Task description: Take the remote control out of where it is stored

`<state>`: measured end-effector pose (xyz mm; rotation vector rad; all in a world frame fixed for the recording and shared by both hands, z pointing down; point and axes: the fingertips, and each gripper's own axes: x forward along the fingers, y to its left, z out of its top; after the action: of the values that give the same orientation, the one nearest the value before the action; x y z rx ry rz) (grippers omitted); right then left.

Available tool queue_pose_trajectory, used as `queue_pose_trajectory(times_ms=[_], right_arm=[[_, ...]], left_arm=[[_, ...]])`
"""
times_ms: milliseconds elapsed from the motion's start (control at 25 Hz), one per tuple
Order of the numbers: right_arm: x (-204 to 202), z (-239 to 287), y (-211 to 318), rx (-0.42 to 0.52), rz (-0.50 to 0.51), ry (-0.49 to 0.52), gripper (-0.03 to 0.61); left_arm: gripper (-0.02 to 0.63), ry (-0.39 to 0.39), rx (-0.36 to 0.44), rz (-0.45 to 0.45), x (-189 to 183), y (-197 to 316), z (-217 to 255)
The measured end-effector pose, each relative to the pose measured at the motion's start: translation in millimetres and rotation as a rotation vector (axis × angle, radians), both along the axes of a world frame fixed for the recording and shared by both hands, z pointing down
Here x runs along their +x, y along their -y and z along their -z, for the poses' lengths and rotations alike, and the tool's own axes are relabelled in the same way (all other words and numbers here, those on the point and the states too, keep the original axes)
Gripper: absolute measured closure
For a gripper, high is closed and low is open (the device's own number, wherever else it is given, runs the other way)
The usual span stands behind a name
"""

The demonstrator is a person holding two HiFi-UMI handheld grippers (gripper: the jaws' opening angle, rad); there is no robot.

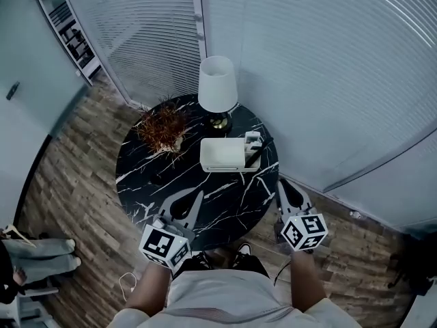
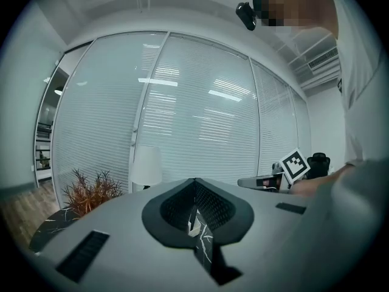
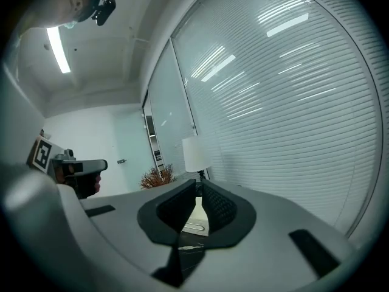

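The remote control (image 1: 252, 144) stands upright in the right end of a white holder (image 1: 220, 156) on the round black marble table (image 1: 147, 176). My left gripper (image 1: 194, 198) hovers over the table's near edge, shut and holding nothing, a short way in front of the holder. My right gripper (image 1: 280, 183) is at the table's right rim, also shut and holding nothing, just below and right of the remote. In the right gripper view the holder (image 3: 197, 215) shows through the slit under the closed jaws (image 3: 197, 183). The left gripper view's jaws (image 2: 195, 182) meet at the tips.
A white lamp (image 1: 218, 85) stands at the back of the table and a dried reddish plant (image 1: 162, 129) at its back left. Blind-covered glass walls (image 1: 328, 67) close in behind and to the right. A seated person's legs (image 1: 48, 251) are at the lower left on the wood floor.
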<state>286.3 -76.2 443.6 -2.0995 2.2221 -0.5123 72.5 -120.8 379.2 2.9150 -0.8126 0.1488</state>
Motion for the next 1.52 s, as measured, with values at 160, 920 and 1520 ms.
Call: queue_pose_trajectory(times_ms=[160,920,1520], right_arm=[[9.0,-24.4,35.5,-0.056,0.017,0.023,0.45],[40.8,-188.9,152.4,-0.211,0.103,0.193,0.319],[41.6,-180.5,161.3,-0.123,0.107,0.178,0.347]], left_arm=[[0.604,0.012,-0.018,0.016,-9.4,7.4,-6.5],[0.604,0.085,-0.119,0.118,-22.7,20.2,-53.9],[0.604,0.111,-0.147,0.128,-30.4,12.9,-66.4]])
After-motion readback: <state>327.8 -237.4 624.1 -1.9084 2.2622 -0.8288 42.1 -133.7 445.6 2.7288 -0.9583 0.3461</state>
